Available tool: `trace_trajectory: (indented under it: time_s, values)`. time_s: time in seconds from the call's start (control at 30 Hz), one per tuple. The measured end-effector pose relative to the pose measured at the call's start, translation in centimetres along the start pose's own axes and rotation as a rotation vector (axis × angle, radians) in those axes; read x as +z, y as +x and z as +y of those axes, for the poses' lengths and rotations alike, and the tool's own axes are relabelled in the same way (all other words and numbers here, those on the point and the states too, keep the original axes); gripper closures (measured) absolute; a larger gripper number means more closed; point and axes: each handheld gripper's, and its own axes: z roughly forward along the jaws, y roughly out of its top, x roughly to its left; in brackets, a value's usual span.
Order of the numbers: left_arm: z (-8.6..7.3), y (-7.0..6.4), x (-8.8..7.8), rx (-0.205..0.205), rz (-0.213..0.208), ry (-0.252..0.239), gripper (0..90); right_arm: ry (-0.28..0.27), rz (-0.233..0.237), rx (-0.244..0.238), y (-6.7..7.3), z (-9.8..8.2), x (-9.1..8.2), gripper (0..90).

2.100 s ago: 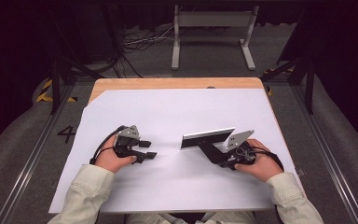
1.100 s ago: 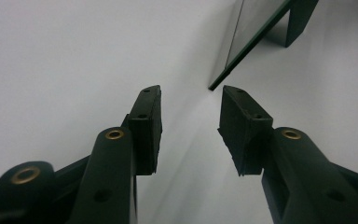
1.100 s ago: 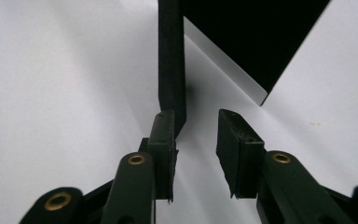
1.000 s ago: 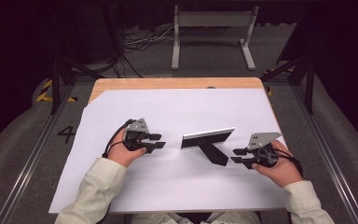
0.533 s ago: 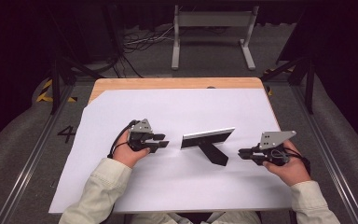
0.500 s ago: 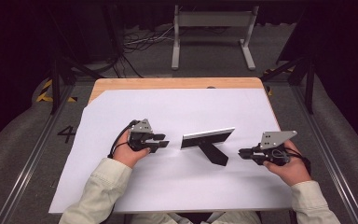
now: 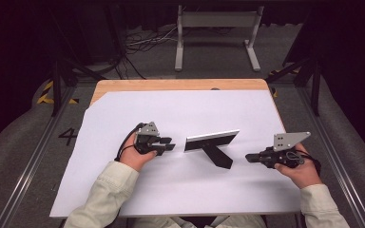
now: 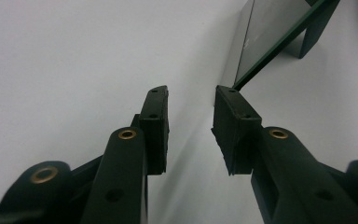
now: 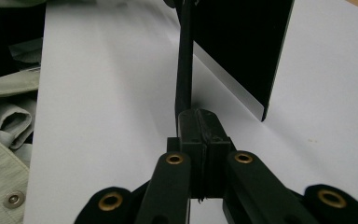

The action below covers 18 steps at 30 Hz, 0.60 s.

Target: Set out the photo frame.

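Since it stands on a single thin leg, the black-backed rectangular picture frame with its glass front (image 7: 211, 140) should be light and stiff, yet easy to tip and breakable at the pane; the sound hold is across the rigid end edge of the panel, pinched front to back, not on the slim black prop leg (image 7: 217, 156) behind it. The frame stands upright near the middle of the white sheet covering the wooden table (image 7: 123, 109), its leg reaching toward the person.

The left gripper (image 7: 167, 144) lies just beside the frame's left end, its jaws parted with a clear gap, and in the left gripper view the frame's near corner (image 8: 261, 51) sits just beyond and a little to the right of that gap, apart from the pads. The right gripper (image 7: 250, 157) rests well to the right of the frame, jaws pressed together on nothing; in the right gripper view the frame's dark back (image 9: 240, 46) and leg (image 9: 184, 65) rise straight ahead of the closed tips, not touching them
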Motion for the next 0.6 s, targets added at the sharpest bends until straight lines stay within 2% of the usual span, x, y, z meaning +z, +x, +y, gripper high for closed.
trace_trajectory:
  time_s: [0.13, 0.23, 0.3, 0.47, 0.6]
  values:
    - [0.1, -0.1, 0.3, -0.007, 0.018, -0.002, 68.0, -0.008, -0.004, 0.01, 0.0, -0.1, -0.1, 89.8]
    - [0.1, 0.0, 0.6, -0.014, 0.035, -0.003, 69.1, -0.033, -0.011, 0.023, 0.0, -0.3, -0.3, 89.7]
    - [0.1, 0.1, 1.0, -0.029, 0.03, -0.005, 69.5, -0.044, -0.018, 0.03, 0.1, -0.4, -0.5, 89.7]
    - [0.4, -0.1, 1.7, -0.027, 0.034, -0.001, 69.9, -0.081, -0.043, 0.051, 0.2, -0.7, -0.8, 89.8]
    - [0.7, -0.2, 2.4, -0.016, 0.032, 0.011, 70.2, -0.087, -0.068, 0.072, 0.3, -1.0, -0.5, 89.8]
